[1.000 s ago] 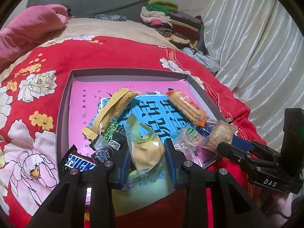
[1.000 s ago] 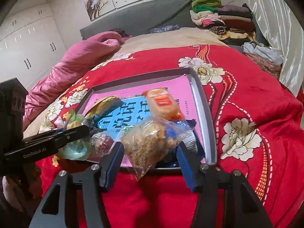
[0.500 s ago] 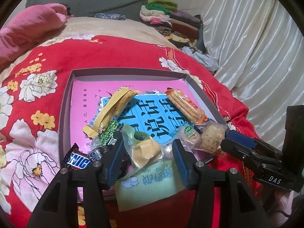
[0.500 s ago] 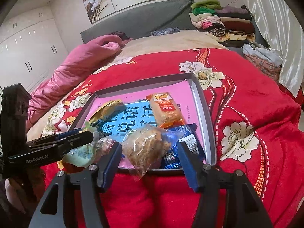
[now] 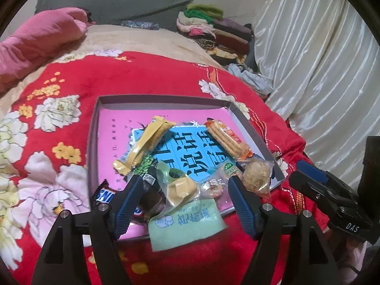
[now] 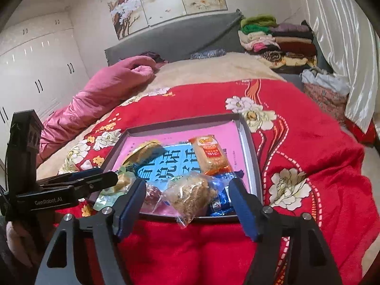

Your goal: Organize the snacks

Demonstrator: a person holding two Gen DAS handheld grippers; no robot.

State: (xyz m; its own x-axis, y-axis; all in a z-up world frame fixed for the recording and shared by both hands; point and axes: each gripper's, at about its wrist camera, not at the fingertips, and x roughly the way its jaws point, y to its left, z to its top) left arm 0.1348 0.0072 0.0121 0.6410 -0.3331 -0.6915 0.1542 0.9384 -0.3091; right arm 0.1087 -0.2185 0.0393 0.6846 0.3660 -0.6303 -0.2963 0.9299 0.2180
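Note:
A shallow grey tray point(image 5: 161, 99) with a pink and blue floor lies on the bed and holds several snack packets. My left gripper point(image 5: 185, 179) hangs over its near edge with jaws opening. A yellow-green packet point(image 5: 180, 190) lies between them untouched, its green end over the rim. My right gripper point(image 6: 187, 182) is also opening above the tray's point(image 6: 251, 147) near rim. A brown cake packet point(image 6: 190, 194) rests there between its pads, free of both. Farther in lie a yellow wafer packet point(image 5: 149, 144) and an orange cracker packet point(image 5: 228, 140). A Snickers bar point(image 5: 104, 194) sits at the near left.
The tray rests on a red floral blanket point(image 6: 308, 142). A pink quilt point(image 6: 99, 95) lies far left, folded clothes point(image 6: 273, 38) are stacked at the far right, and a white curtain point(image 5: 320, 71) hangs along the right. White wardrobes point(image 6: 35, 71) stand at left.
Both grippers opened wider and drew back upward. The yellow-green packet and the brown cake packet left the pads and now lie at the tray's near edge.

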